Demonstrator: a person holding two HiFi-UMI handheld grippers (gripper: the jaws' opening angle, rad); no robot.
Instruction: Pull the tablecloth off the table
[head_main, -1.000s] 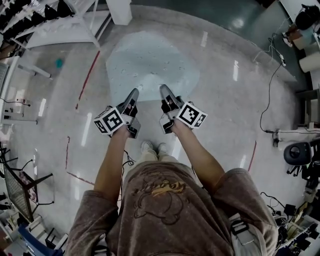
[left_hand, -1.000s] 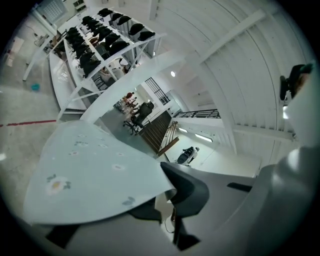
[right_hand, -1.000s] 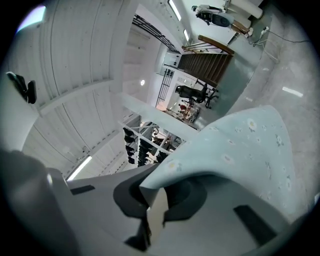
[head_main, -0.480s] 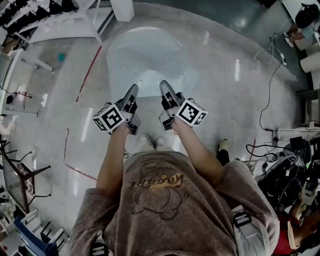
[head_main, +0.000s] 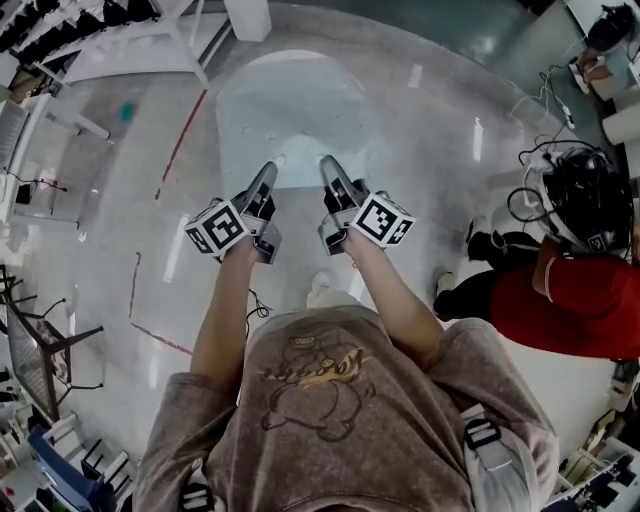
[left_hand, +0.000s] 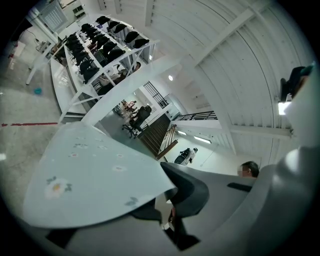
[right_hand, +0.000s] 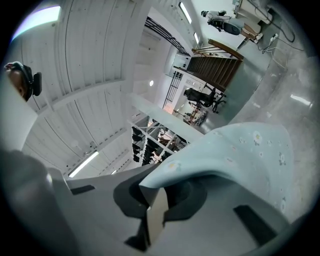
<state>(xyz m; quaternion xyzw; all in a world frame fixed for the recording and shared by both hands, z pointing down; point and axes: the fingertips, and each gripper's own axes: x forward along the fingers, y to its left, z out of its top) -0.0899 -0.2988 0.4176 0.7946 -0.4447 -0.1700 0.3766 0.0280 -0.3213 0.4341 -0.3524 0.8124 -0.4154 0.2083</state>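
A pale blue tablecloth (head_main: 290, 110) with small flower print spreads away from me over the floor, its far edge rounded. No table under it shows. My left gripper (head_main: 268, 174) is shut on the cloth's near edge at the left, and my right gripper (head_main: 327, 166) is shut on the same edge at the right. In the left gripper view the tablecloth (left_hand: 95, 175) runs out from the closed left gripper (left_hand: 167, 195). In the right gripper view the tablecloth (right_hand: 240, 150) arches out from the closed right gripper (right_hand: 152, 197).
A person in a red top (head_main: 580, 300) with dark headgear crouches at the right. White racks (head_main: 120, 50) and a white post (head_main: 245, 18) stand at the far side. Red tape lines (head_main: 180, 145) cross the floor on the left. Cables (head_main: 540, 150) trail at the right.
The cloth's far edge has gone from a pointed shape to a rounded arch. A person in red has come into view at the right. Both grippers still hold the cloth's edge.
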